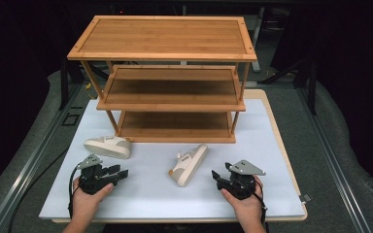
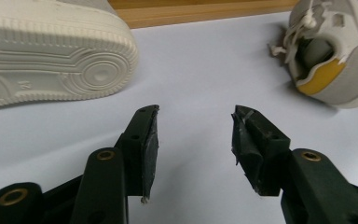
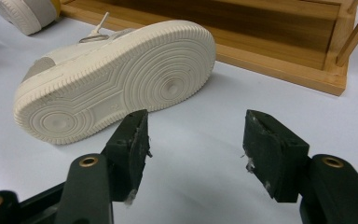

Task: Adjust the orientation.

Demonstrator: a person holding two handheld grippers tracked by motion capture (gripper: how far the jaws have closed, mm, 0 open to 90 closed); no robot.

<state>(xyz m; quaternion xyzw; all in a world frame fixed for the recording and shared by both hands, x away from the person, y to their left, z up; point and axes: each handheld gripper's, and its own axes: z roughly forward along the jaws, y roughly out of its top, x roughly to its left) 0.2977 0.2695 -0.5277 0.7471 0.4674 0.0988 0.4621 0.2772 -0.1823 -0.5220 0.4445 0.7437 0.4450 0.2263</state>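
Observation:
Two off-white sneakers lie on their sides on a white board (image 1: 145, 194) in front of a three-tier wooden rack (image 1: 171, 104). The left sneaker (image 1: 108, 146) turns its ribbed sole (image 2: 51, 56) toward my left gripper (image 1: 122, 173), which stands open just short of it with bare board between its jaws (image 2: 196, 140). The middle sneaker (image 1: 188, 165) shows its laces and yellow insole (image 2: 328, 56) in the left gripper view and its sole (image 3: 116, 79) in the right gripper view. My right gripper (image 1: 215, 175) is open to its right, holding nothing (image 3: 196, 149).
The rack's bottom shelf (image 3: 279, 56) sits low just behind the sneakers, and its base edge (image 2: 191, 11) is close to the left sneaker. Grey padded table and metal rails (image 1: 34, 150) flank the board. A hand holds each gripper at the board's near edge.

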